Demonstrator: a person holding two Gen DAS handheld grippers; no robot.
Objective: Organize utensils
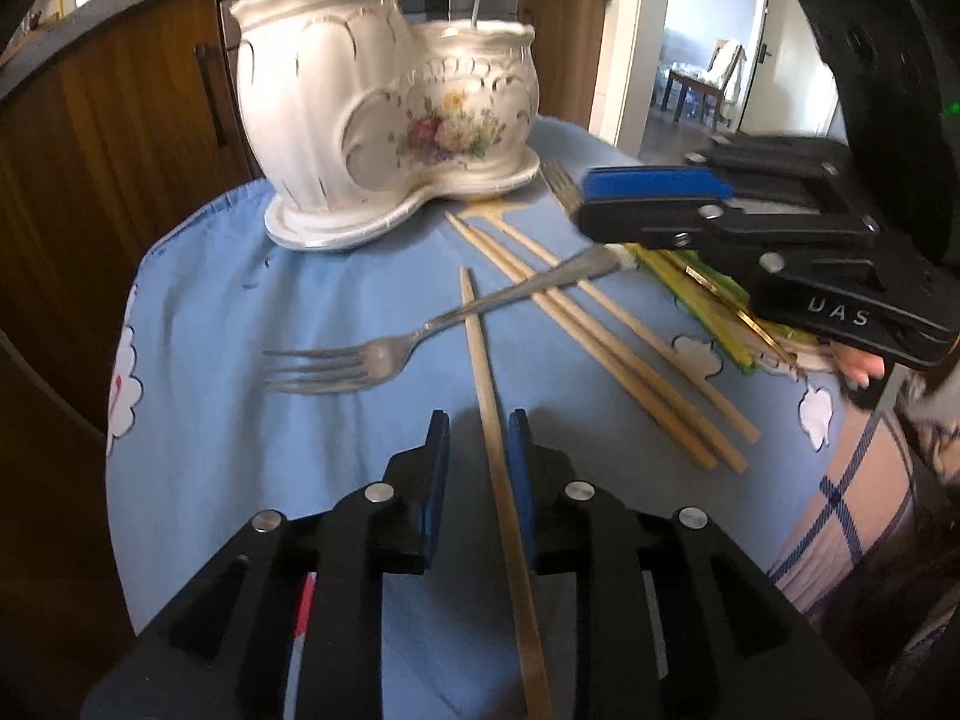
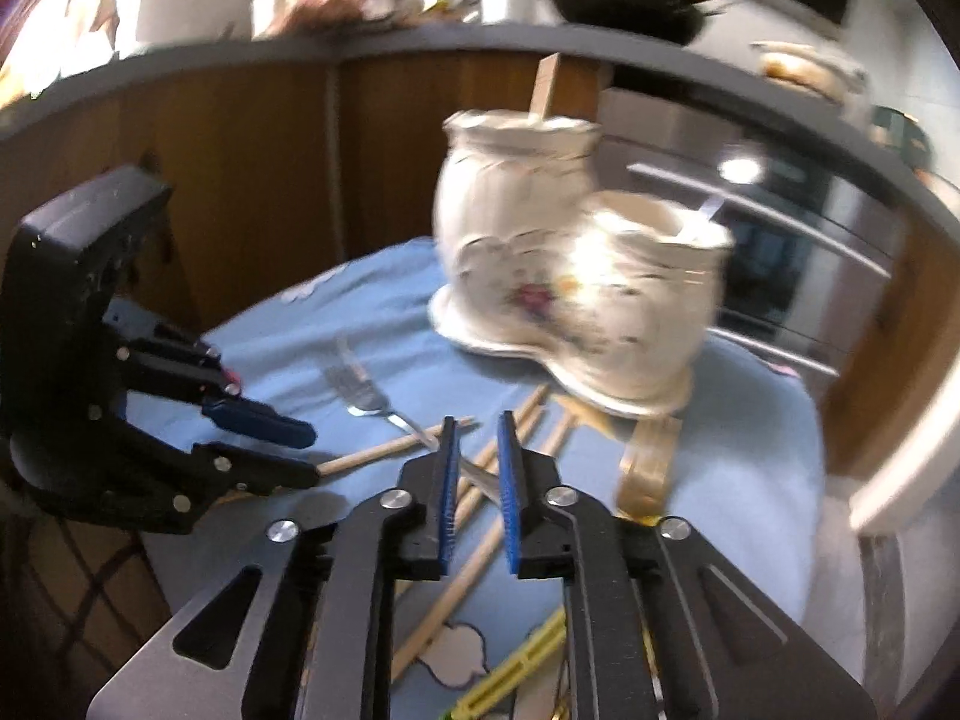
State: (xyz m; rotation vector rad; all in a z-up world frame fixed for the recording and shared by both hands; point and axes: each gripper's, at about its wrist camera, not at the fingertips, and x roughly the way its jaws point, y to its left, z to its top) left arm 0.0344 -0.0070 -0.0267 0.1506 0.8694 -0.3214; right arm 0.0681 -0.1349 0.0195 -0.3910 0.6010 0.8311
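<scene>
The right gripper (image 1: 600, 204), lettered "UAS", hovers with fingers spread, while the left gripper's (image 1: 479, 450) spread fingers straddle a chopstick (image 1: 480, 360).

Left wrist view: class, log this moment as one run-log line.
left tongs: open, straddling single chopstick | right tongs: open, above fork handle | holder: upright on blue cloth

The left wrist view is sharp and evenly lit, with daylight from the doorway (image 1: 774, 48) at the right and soft shadow on the blue cloth (image 1: 252, 324). The right wrist view is smeared by motion blur, with white glare burning out the ceramic holder (image 2: 576, 276). Both bend and darken at their fisheye edges.
</scene>
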